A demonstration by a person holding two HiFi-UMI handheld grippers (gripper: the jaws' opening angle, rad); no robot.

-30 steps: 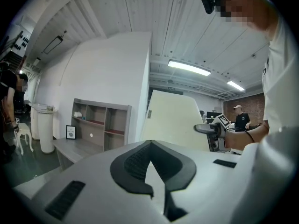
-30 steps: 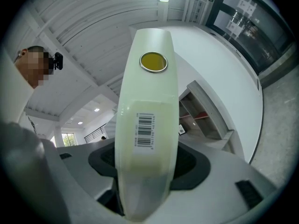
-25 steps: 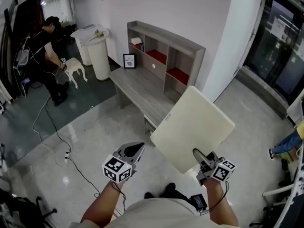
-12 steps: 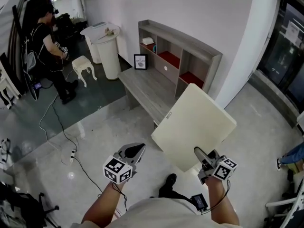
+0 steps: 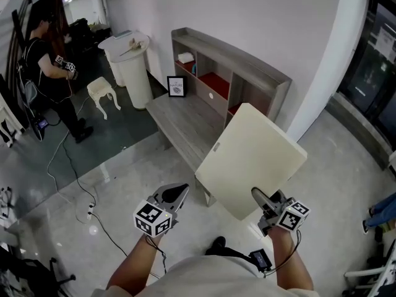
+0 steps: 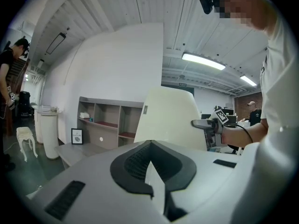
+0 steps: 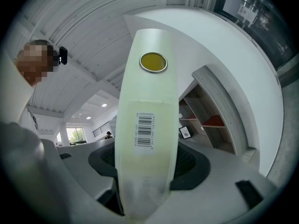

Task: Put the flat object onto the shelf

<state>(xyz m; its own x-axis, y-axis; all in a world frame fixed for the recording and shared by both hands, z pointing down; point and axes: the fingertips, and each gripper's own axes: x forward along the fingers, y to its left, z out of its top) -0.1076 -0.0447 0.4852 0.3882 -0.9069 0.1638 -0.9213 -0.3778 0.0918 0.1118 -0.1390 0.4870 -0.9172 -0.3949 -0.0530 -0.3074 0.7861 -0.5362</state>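
Note:
A large flat cream board (image 5: 250, 159) with rounded corners hangs tilted in the air, gripped at its near edge by my right gripper (image 5: 263, 204). In the right gripper view the board's edge (image 7: 146, 129), with a barcode sticker and a yellow disc, fills the space between the jaws. The grey shelf unit (image 5: 229, 73) with open cubbies and red inner floors stands against the white wall beyond the board. My left gripper (image 5: 181, 190) floats lower left, shut and holding nothing. The left gripper view shows the board (image 6: 170, 118) in front of the shelf (image 6: 105, 120).
A low grey bench (image 5: 185, 119) runs in front of the shelf, with a small picture frame (image 5: 176, 85) on it. A white cylindrical bin (image 5: 130, 64), a small white stool (image 5: 102, 91) and a person in black (image 5: 46, 60) are at the far left. Cables (image 5: 74, 178) trail across the glossy floor.
The shelf and bench have slid nearer beneath the board as the view moves forward. Both grippers keep their pose and the board stays gripped. The person at the left has shifted.

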